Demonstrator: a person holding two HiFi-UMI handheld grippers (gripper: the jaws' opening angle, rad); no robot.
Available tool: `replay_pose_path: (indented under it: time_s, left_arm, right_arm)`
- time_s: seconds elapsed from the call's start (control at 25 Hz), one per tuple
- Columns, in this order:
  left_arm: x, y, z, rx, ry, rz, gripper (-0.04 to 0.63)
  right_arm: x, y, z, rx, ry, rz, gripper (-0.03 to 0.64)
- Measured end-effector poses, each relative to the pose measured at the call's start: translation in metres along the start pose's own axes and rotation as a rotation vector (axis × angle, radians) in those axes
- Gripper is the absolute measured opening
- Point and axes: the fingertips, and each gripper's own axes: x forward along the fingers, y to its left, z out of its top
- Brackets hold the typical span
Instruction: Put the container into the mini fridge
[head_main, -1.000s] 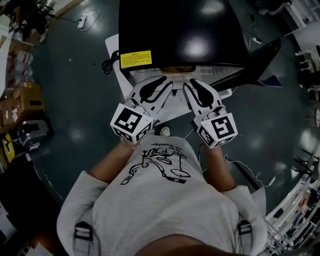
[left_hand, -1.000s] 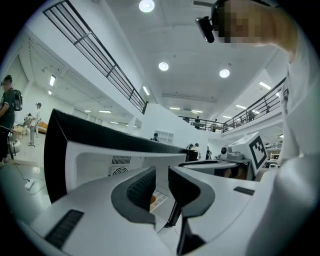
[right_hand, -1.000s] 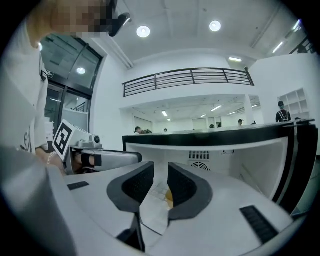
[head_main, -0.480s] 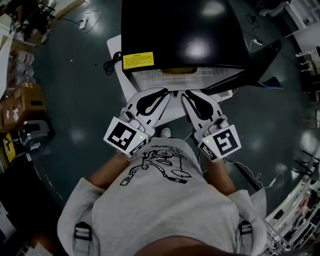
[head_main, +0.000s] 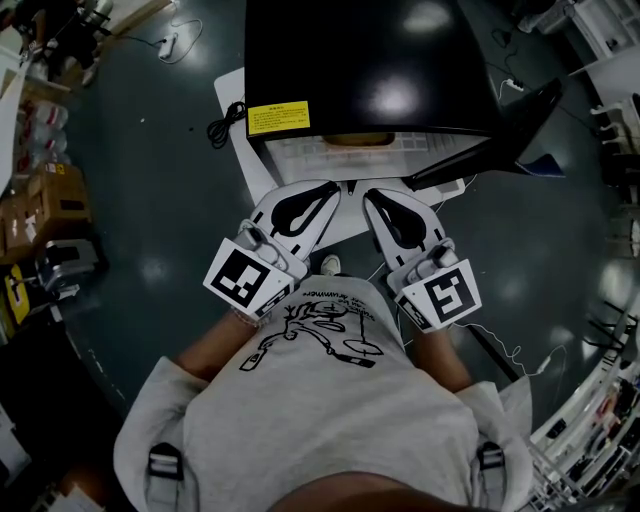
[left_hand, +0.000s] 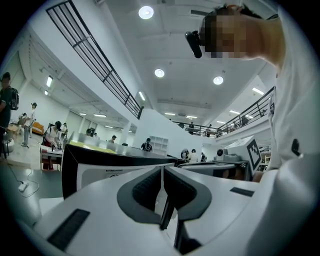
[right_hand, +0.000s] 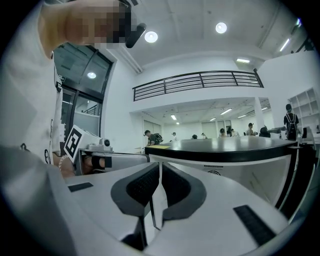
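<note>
The black mini fridge (head_main: 370, 60) stands on the floor in front of me, its door (head_main: 500, 130) swung open to the right. Just under the top's front edge, a pale container (head_main: 355, 142) with an amber patch sits inside the opening. My left gripper (head_main: 335, 188) hovers in front of the opening, jaws closing to a touch with nothing between them (left_hand: 163, 167). My right gripper (head_main: 368, 192) is beside it, shut and empty (right_hand: 160, 164). Both tips sit a little short of the container. The fridge also shows in the left gripper view (left_hand: 100, 160) and the right gripper view (right_hand: 235, 150).
A white mat (head_main: 228, 90) lies under the fridge, with a coiled black cable (head_main: 215, 128) at its left corner. Cardboard boxes and gear (head_main: 45, 200) line the left side. A thin white cable (head_main: 500, 350) trails on the floor at right. People stand far off in the hall.
Both grippers have drawn back from the fridge opening toward my body, and their jaws have come together from partly open.
</note>
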Motion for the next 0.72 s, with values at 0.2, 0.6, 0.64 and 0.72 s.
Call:
replay_pose_path:
  time_s: [0.2,0.6,0.64,0.72]
  left_arm:
    - [0.0003,0.0018,-0.0043,-0.024,0.007,-0.001,0.031]
    - [0.0021,-0.0029,-0.0054,-0.024,0.012,-0.007,0.031]
    - [0.0023,-0.0028,-0.0058,-0.026,0.013,-0.007,0.031]
    - [0.0024,-0.0024,-0.0066,-0.028,0.014,-0.006,0.031]
  right_arm:
    - [-0.0004,0.002,0.0006,-0.01,0.005,0.003,0.038]
    - [-0.0034,0.0043,0.0042,-0.033,0.005,0.001,0.038]
    - [-0.0035,0.0045,0.0044,-0.038,0.006,0.0,0.038]
    - [-0.0036,0.0047,0.0044,-0.048,0.01,-0.001,0.038]
